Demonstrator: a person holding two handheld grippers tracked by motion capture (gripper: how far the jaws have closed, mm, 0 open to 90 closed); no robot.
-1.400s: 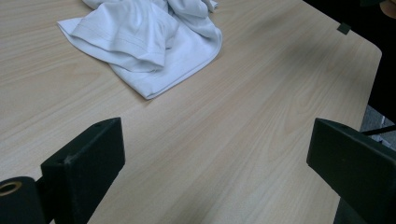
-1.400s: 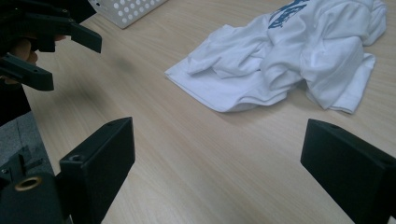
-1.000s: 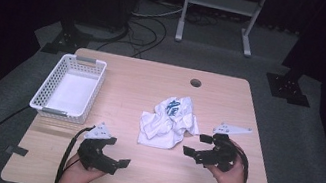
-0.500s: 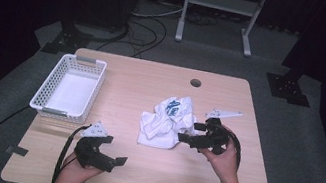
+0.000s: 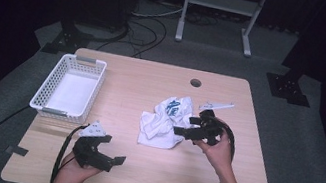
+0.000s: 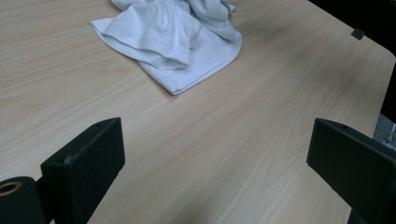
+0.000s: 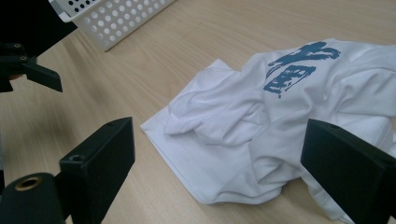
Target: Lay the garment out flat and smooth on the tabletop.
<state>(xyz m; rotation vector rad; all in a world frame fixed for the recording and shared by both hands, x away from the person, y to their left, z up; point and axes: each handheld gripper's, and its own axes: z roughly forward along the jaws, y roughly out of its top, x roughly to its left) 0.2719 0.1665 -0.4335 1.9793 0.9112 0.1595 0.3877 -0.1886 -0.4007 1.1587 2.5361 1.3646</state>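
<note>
We note a crumpled white cotton T-shirt [image 5: 165,122] with blue print on the woodgrain table [image 5: 153,79], right gripper [image 5: 188,128] at its edge, jaws wide and empty, left gripper [image 5: 111,159] likewise, a perforated white plastic basket [image 5: 53,85] apart

Over the last second the right gripper [image 5: 184,128] has travelled from the surface's 4 o'clock area toward 10 o'clock, closing in on the crumpled white T-shirt [image 5: 165,122]; its jaws, spread wide, now sit right at the shirt's 3 o'clock edge, and the right gripper view looks straight across the cloth [image 7: 261,126]. The right hand [image 5: 217,151] and forearm have reached further onto the surface with it. The left gripper [image 5: 108,160] has shifted only slightly, toward 6 o'clock, jaws apart.
</note>
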